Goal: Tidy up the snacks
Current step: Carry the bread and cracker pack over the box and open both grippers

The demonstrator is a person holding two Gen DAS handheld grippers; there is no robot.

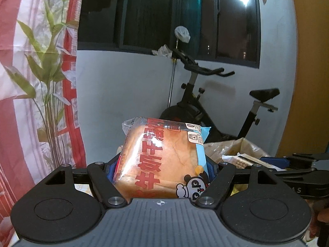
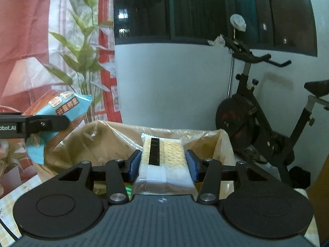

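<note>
Between my left gripper's blue pads I have a packet of sliced bread, its clear wrapper printed with red characters and a small panda. The jaws are closed on its two sides and it stands up out of them, held in the air. From my right wrist view the same packet shows at the far left, with the left gripper's black finger across its blue edge.

My right gripper is closed on a pack of crackers, a clear sleeve with a black strip down its middle and pale crackers showing beside it. The blue pads press on both long sides. In the left wrist view that pack sits low at the right, with the right gripper reaching in from the right edge.

Just beyond the crackers is a cardboard box lined with a clear plastic bag; the pack hangs over its open top, toward the right side. The bread is to the left of the box, outside its left wall. Under the box's near left corner I see a patterned yellow tablecloth.

Farther back stands a black exercise bike against a grey wall, with a dark window above. A red and white curtain printed with green leaves hangs at the left.
</note>
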